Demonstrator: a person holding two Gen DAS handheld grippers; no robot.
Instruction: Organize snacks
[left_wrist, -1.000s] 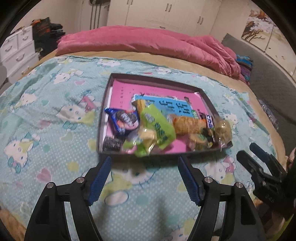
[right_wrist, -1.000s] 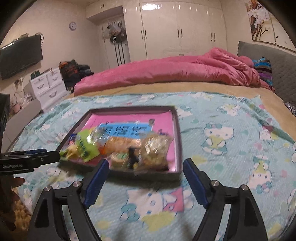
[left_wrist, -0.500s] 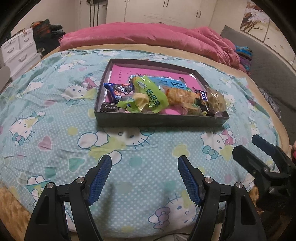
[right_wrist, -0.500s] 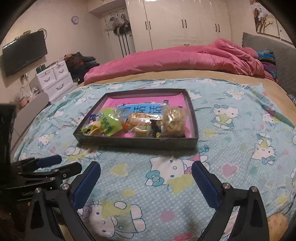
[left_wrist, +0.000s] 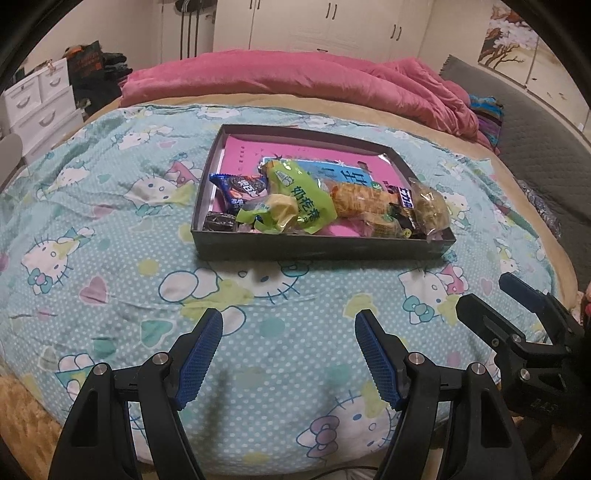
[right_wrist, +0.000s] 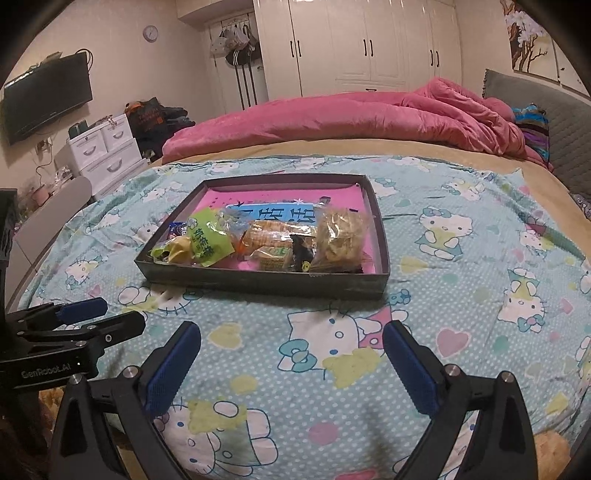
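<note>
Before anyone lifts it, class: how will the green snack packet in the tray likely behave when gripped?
The green snack packet looks crinkled and puffy, so it probably flexes and feels light. Its glossy film may slip. It overlaps other snacks in the tray, so lifting it might drag them.

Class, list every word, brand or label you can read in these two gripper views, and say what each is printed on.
"GenRobot.AI": on the left gripper, seen from the right wrist.
"奶枣": large characters on the green bag.
Blue cookie pack: brand print too blurred to read.
Blue sheet in the tray: large characters, half covered, not readable.
Dark wrapper: white characters, too small.
Wall clock: too small.
</note>
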